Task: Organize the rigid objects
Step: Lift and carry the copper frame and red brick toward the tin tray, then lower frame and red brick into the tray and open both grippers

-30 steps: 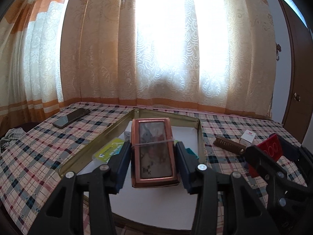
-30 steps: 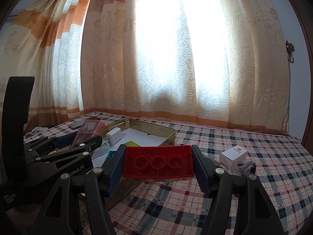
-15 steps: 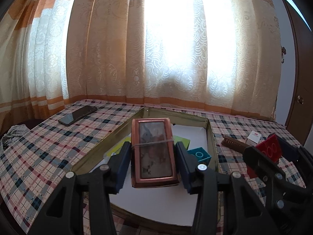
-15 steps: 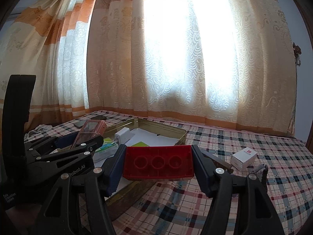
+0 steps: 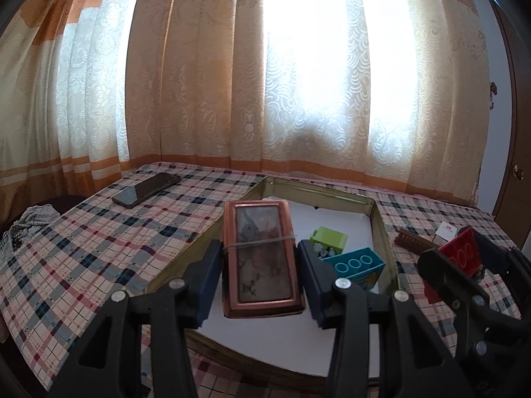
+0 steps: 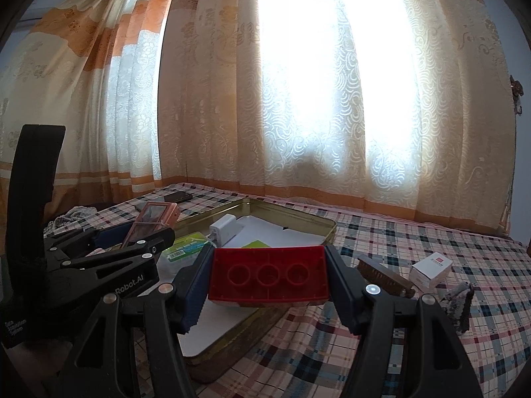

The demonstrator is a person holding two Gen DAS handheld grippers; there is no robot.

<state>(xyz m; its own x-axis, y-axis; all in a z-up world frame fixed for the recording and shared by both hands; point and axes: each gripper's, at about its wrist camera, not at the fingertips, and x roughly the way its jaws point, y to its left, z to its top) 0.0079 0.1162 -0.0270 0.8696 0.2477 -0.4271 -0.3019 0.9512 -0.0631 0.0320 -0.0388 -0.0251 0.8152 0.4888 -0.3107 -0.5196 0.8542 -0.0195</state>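
Copper tin (image 5: pixel 262 258) with a picture lid and a rubber band round it sits pinched between the left tongs (image 5: pixel 260 283), held up over the near part of the gold tray (image 5: pixel 385 232); red block (image 6: pixel 268 273) with three round holes is pinched in the right tongs (image 6: pixel 269 287), up over the tray's near right edge; inside the tray, on its white floor, a blue block (image 5: pixel 356 263) lies just beside a green block (image 5: pixel 330 237) on the right side; a white charger (image 6: pixel 225 229) and a green packet (image 6: pixel 184 248) lie in it too; the tray rests on a checked cloth (image 5: pixel 99 238); a black phone (image 5: pixel 147 189) lies far left on the cloth; a brown brush (image 6: pixel 385 275) and a small white box (image 6: pixel 431 267) lie right of the tray; bright curtains (image 5: pixel 298 83) hang at the far side.
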